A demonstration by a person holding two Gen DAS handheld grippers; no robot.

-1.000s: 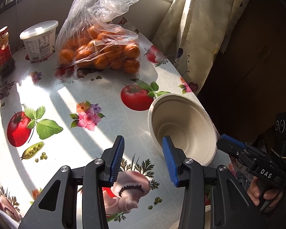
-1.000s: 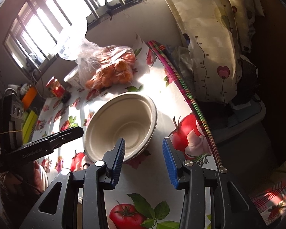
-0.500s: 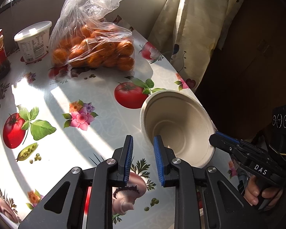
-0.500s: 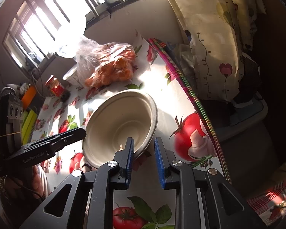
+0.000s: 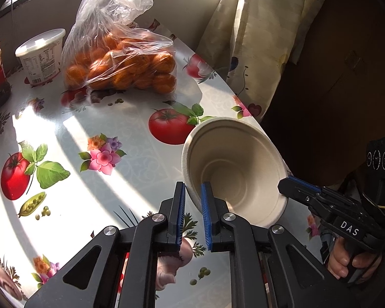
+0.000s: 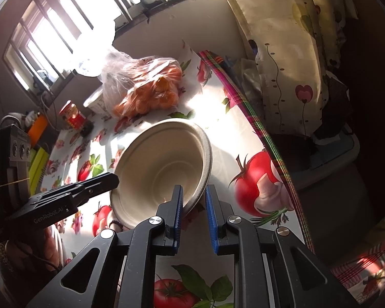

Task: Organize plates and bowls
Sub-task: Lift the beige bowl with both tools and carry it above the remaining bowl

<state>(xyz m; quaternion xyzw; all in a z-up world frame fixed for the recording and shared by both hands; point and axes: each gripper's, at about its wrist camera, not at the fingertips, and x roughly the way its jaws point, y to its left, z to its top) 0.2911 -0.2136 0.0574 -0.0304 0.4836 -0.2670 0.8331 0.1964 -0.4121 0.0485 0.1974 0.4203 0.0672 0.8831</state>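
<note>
Bowl [image 5: 233, 172] of pale pressed pulp sits near the right edge of the table [image 5: 120, 133], on the printed oilcloth, and I hold it now from two sides. My left gripper [image 5: 192, 205] pinches the near-left part of the rim, one pad inside and one outside; my right gripper [image 6: 193, 205] pinches the rim on the opposite side in the same way. I judge the bowl very light and a little flexible, so the thin wall can bend or crease if I squeeze hard. Its matte surface should not slip much. The rolled rim is the stiffest part, so it is the good place to grip. The bag of oranges [image 5: 120, 61] lies far behind, well apart.
</note>
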